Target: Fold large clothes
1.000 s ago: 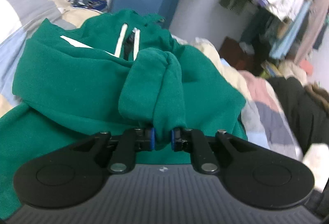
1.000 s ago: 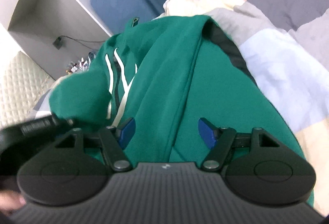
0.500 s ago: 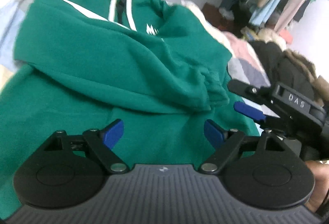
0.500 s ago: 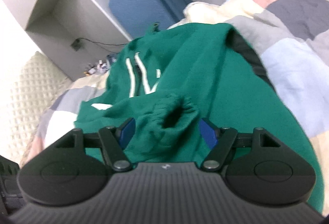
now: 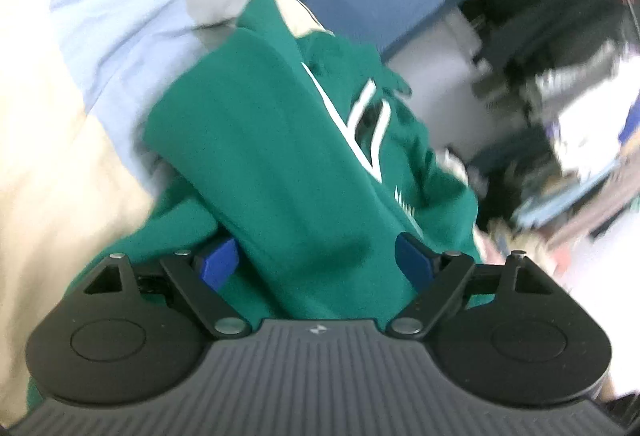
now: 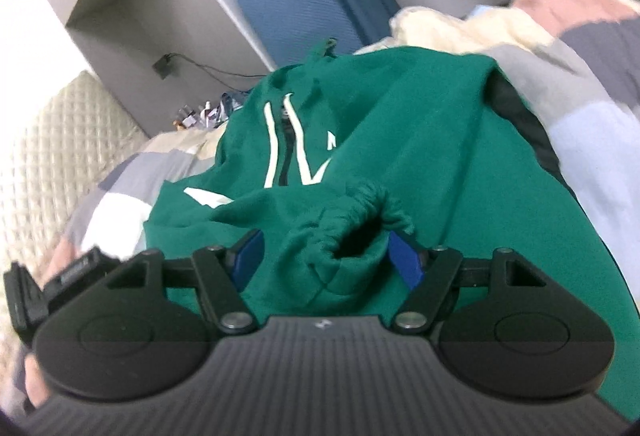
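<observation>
The green hoodie is matt fleece-like cloth with a soft, slightly napped face; its drawstrings are flat off-white cord, and the sleeve cuff is gathered ribbed knit. The patchwork quilt is smooth matt fabric. The headboard is quilted cream padding. The right gripper is matt black plastic with blue pads and bright metal pivot screws.

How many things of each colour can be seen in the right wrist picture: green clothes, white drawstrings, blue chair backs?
Green hoodie: 1
White drawstrings: 2
Blue chair back: 1
Total: 4
</observation>
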Available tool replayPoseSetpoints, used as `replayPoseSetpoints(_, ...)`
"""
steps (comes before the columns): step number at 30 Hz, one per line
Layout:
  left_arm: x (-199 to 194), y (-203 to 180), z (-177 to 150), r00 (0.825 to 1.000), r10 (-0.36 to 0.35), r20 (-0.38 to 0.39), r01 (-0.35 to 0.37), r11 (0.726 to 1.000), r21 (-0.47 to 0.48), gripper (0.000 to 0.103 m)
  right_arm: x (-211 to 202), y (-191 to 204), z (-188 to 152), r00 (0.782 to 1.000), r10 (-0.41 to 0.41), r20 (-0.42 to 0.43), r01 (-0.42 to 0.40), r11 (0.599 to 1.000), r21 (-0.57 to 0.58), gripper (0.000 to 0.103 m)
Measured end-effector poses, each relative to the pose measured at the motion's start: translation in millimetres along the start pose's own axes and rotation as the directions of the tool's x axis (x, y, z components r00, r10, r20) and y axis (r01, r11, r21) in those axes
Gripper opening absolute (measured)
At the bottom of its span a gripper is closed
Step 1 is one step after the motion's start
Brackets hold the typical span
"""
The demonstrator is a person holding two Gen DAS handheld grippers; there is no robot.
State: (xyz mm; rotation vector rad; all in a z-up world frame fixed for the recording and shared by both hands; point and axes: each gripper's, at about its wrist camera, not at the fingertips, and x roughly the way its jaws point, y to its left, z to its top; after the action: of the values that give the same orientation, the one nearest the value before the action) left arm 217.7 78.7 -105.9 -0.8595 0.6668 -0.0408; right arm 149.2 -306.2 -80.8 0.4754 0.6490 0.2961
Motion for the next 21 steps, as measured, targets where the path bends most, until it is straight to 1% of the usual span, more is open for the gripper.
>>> replayPoseSetpoints(1,3.8,4.4,3.4,1.000,-0.005,0.017,0.006,1.000,-0.029,0.084,3.6,1.0,-0.3,1.000,-0.004,-0.003,0.004,1.000,-0.012,0.071)
replayPoseSetpoints(2,8.3,8.6,7.1,1.000,-0.006,0.025,0.007,0.998,-0.063,0.080,7.9,1.1,-0.5,1.000,-0.006,-0.010,0.006,1.000,-0.017,0.071)
replayPoseSetpoints(3,12.9,15.5,9.8,1.000,-0.003,0.022,0.005,0.995,-0.098,0.075,12.4,0.9,-0.9,1.000,-0.009,-0.020,0.008,1.000,-0.023,0.071)
replayPoseSetpoints(4,20.1,20.4,12.7,1.000,-0.008,0.016,0.010,0.992,-0.126,0.072,18.0,1.3,-1.6,0.999,-0.016,-0.032,0.015,0.999,-0.037,0.071)
replayPoseSetpoints(5,25.8,24.2,14.9,1.000,-0.009,0.016,0.012,0.990,-0.138,0.064,22.5,2.7,-2.5,0.999,-0.027,-0.040,0.024,0.998,-0.061,0.070)
replayPoseSetpoints(6,31.6,25.3,16.8,1.000,-0.004,0.018,0.006,0.990,-0.140,0.053,26.7,4.5,-3.0,0.998,-0.037,-0.049,0.033,0.996,-0.086,0.064)
replayPoseSetpoints(7,35.6,26.6,18.7,1.000,0.003,0.020,0.000,0.990,-0.142,0.046,32.8,6.6,-4.1,0.997,-0.045,-0.069,0.037,0.993,-0.111,0.061)
replayPoseSetpoints(8,39.1,26.9,21.5,1.000,0.010,0.021,-0.007,0.990,-0.142,0.033,38.5,7.8,-5.4,0.995,-0.047,-0.090,0.035,0.992,-0.124,0.055)
replayPoseSetpoints(9,40.2,26.4,23.9,1.000,0.016,0.026,-0.012,0.990,-0.140,0.024,44.6,8.9,-6.9,0.992,-0.049,-0.112,0.034,0.990,-0.133,0.049)
replayPoseSetpoints(10,38.2,25.5,26.6,0.999,0.019,0.038,-0.014,0.991,-0.133,0.022,49.3,10.3,-8.6,0.991,-0.056,-0.126,0.037,0.988,-0.148,0.045)
replayPoseSetpoints(11,35.4,24.2,28.8,0.999,0.019,0.051,-0.013,0.992,-0.127,0.017,52.2,12.3,-10.5,0.990,-0.063,-0.129,0.041,0.985,-0.168,0.038)
replayPoseSetpoints(13,26.4,22.2,33.8,0.996,0.012,0.086,-0.002,0.993,-0.115,0.014,53.4,18.0,-13.4,0.990,-0.063,-0.123,0.036,0.977,-0.212,0.034)
replayPoseSetpoints(14,20.4,20.7,37.6,0.994,0.018,0.110,-0.006,0.994,-0.105,0.013,52.0,21.8,-13.6,0.992,-0.043,-0.122,0.015,0.975,-0.221,0.031)
replayPoseSetpoints(15,11.6,18.9,39.7,0.991,0.028,0.134,-0.016,0.995,-0.094,0.013,50.2,25.6,-13.3,0.992,-0.018,-0.123,-0.010,0.975,-0.221,0.030)
replayPoseSetpoints(17,-2.7,18.7,46.6,0.982,0.050,0.180,-0.036,0.996,-0.079,0.013,45.4,33.3,-13.3,0.990,0.060,-0.126,-0.084,0.976,-0.201,0.029)
replayPoseSetpoints(18,-6.0,20.2,49.9,0.979,0.062,0.192,-0.049,0.996,-0.073,0.013,43.7,39.3,-14.9,0.987,0.096,-0.126,-0.121,0.972,-0.203,0.029)
replayPoseSetpoints(19,-7.9,22.9,52.8,0.977,0.076,0.197,-0.062,0.995,-0.074,0.013,43.3,45.5,-17.0,0.985,0.116,-0.124,-0.141,0.965,-0.222,0.029)
replayPoseSetpoints(21,-10.6,29.4,55.2,0.976,0.104,0.191,-0.089,0.992,-0.089,0.013,48.2,57.8,-23.5,0.983,0.123,-0.134,-0.155,0.953,-0.260,0.029)
